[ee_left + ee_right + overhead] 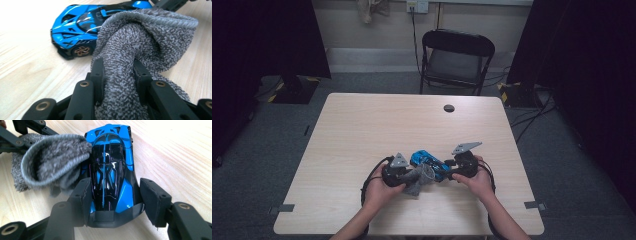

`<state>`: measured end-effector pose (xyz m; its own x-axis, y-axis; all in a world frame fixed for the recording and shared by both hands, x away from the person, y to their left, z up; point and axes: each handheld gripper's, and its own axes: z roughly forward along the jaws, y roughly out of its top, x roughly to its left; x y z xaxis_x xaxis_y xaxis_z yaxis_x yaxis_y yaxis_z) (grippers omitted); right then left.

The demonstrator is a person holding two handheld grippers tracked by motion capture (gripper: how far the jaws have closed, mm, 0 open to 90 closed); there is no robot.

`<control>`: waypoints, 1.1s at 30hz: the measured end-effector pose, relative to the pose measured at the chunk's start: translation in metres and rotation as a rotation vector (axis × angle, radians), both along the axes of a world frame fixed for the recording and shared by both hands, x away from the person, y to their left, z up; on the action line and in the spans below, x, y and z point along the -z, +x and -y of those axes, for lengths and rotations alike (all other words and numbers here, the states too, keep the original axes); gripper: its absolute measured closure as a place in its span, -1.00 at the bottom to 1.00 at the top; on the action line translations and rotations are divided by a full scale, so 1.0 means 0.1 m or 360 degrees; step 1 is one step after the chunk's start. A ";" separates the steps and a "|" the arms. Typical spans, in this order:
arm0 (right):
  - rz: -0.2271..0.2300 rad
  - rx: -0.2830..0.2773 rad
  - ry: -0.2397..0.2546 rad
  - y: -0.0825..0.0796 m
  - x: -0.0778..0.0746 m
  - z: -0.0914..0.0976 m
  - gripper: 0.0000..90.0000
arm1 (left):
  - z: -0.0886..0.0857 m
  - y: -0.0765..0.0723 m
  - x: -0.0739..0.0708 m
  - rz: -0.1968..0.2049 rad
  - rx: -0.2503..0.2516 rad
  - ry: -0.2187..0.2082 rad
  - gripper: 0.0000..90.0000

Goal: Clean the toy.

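1. Right now the left gripper is clenched on a bunched grey cloth, whose free fold rests against the roof of the blue toy car; the car sits near the person's edge of the table, between the two hands.
2. The right gripper straddles the car's tail. Its left pad touches the bodywork, the right pad stands clear, so nothing is pinned (a loose bracket at best).
3. Risk, as I judge it: a wiping push could roll or spin the car away, because one-sided contact cannot brace it.
4. Also, closing off-centre may tip the car sideways, and the dangling cloth could snag on the right gripper.
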<state>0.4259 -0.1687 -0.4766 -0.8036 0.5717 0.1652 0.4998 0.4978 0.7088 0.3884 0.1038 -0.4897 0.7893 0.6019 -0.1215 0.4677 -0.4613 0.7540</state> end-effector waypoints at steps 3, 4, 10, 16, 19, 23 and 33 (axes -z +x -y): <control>0.0003 -0.0004 0.0013 -0.01 0.00 0.02 0.01 | 0.00 -0.01 0.00 0.0001 0.0008 0.0013 0.51; 0.0002 -0.0001 0.0015 -0.01 0.01 0.02 0.01 | 0.01 -0.01 -0.01 -0.0002 0.0003 0.0011 0.51; 0.0014 -0.0003 0.0014 -0.02 0.01 0.04 0.03 | -0.01 0.00 -0.02 0.0005 -0.0014 0.0022 0.51; 0.0012 0.0001 0.0019 -0.03 0.01 0.06 0.03 | -0.11 0.01 -0.04 0.0019 -0.0067 0.0065 0.51; 0.0016 0.0000 0.0020 -0.04 0.01 0.06 0.03 | -0.17 0.03 -0.05 0.0013 -0.0098 0.0071 0.51; 0.0029 0.0014 0.0026 -0.05 0.02 0.06 0.03 | -0.28 0.07 -0.04 0.0007 -0.0151 0.0068 0.51; 0.0048 0.0011 -0.0007 -0.06 0.00 0.05 0.03 | -0.41 0.21 -0.05 0.0013 -0.0264 0.0100 0.51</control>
<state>0.4194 -0.1733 -0.4766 -0.8043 0.5779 0.1384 0.4817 0.4977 0.7213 0.4093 0.1451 -0.4844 0.6791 0.7303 -0.0737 0.5356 -0.4244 0.7301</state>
